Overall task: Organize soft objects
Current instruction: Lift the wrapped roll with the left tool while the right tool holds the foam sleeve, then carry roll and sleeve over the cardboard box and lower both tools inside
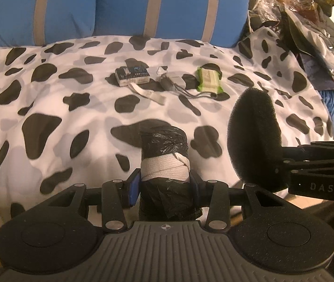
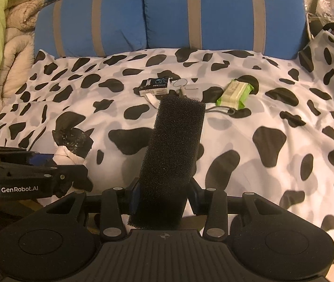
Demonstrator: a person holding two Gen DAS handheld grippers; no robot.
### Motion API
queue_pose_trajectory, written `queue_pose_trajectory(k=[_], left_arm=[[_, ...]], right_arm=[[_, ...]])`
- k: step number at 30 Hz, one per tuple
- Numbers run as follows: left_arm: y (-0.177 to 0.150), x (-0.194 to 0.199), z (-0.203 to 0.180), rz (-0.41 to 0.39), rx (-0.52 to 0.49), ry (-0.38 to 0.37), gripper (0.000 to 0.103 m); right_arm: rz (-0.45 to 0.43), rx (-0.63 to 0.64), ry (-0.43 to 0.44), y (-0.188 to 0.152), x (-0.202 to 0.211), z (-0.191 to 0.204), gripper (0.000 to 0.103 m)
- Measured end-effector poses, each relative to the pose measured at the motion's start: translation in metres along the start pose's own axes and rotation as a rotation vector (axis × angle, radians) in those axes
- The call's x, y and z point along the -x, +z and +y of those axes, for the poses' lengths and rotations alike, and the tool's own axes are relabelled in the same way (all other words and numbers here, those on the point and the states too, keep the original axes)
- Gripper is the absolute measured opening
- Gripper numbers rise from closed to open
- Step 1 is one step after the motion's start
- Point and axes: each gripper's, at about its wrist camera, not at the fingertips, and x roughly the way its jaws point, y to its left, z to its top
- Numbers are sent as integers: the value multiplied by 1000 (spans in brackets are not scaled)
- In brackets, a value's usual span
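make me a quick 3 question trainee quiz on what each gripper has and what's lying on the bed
1. True or false: the left gripper holds the black foam block.
2. What is wrapped round the black plastic roll? A) a white band B) a red cord C) nothing
3. Which item on the cow-print cover lies furthest right in the right wrist view?

Key
1. False: the right gripper holds it.
2. A
3. The green wipes pack, right of the small dark box.
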Motion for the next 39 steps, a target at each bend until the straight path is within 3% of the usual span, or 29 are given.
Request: queue_pose_trajectory(k=[18, 39], left_arm=[[-48, 32, -10, 64, 25, 8, 41], [-75, 16, -19, 295, 6, 38, 41]], right_arm=[[66, 17, 59, -50, 34, 27, 44], [332, 81, 77, -83, 15, 48, 45]])
